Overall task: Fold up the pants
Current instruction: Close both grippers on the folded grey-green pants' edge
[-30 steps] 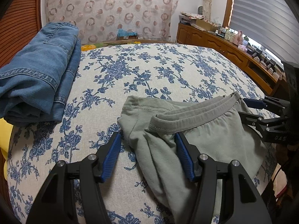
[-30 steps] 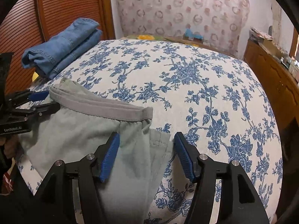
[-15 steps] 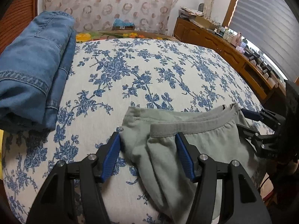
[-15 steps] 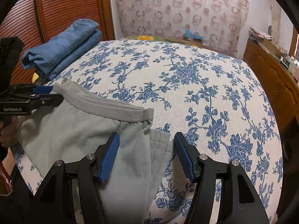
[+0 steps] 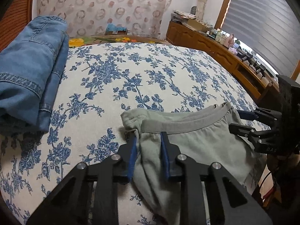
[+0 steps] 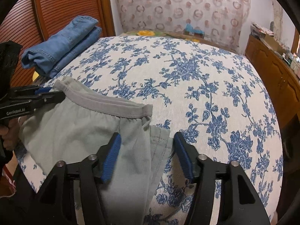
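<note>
Grey-green pants lie at the near edge of the flowered bed, waistband facing the bed's middle, legs hanging off the front. My left gripper has its jaws drawn in on the bunched left end of the waistband. In the right wrist view the pants lie at the lower left. My right gripper is open, its blue pads on either side of the waistband's right end. The left gripper also shows in that view, nearly shut at the far waistband corner.
Folded blue jeans lie on the bed's left side, by a slatted wooden door. A wooden cabinet with small items runs along the right. A patterned curtain hangs behind the bed.
My left gripper's jaws have closed from wide open onto the bunched waistband end. The right gripper has stayed open over the other end.
</note>
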Demonstrator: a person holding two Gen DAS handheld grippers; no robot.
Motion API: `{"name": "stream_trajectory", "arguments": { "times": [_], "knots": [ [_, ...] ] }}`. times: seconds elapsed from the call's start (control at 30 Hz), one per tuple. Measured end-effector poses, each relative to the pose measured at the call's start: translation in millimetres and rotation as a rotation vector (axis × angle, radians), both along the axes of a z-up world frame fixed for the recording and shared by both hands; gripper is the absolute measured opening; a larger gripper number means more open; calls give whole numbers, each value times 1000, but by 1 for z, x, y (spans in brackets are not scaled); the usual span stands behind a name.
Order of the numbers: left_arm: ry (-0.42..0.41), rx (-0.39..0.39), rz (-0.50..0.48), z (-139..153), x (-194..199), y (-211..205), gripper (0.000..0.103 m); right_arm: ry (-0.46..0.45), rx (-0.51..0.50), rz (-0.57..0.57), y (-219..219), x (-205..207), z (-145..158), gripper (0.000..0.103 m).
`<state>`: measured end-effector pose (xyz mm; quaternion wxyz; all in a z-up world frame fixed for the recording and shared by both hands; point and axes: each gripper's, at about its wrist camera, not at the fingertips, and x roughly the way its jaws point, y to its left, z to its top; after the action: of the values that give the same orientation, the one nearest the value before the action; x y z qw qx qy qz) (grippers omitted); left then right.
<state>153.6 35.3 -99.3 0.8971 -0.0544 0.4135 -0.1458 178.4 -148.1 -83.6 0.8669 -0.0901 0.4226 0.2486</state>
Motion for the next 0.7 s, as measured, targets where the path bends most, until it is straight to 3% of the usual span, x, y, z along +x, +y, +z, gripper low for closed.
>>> {"name": "stream_trajectory", "arguments": {
  "times": [0.07,0.23,0.43,0.7],
  "knots": [
    [-3,-7,3,0,-1,1,20,9,10,11,-1,-2,1,45],
    [-5,-53,15,3,-3,3,19,50,67,34,-4,-3,1,14],
    [-68,-56,13,15,-16,0,11,32,104,38,-5,-8,2,8],
    [-169,-54,7,46,-39,-4,9,-70,133,35,-8,-27,27,8]
  ]
}}
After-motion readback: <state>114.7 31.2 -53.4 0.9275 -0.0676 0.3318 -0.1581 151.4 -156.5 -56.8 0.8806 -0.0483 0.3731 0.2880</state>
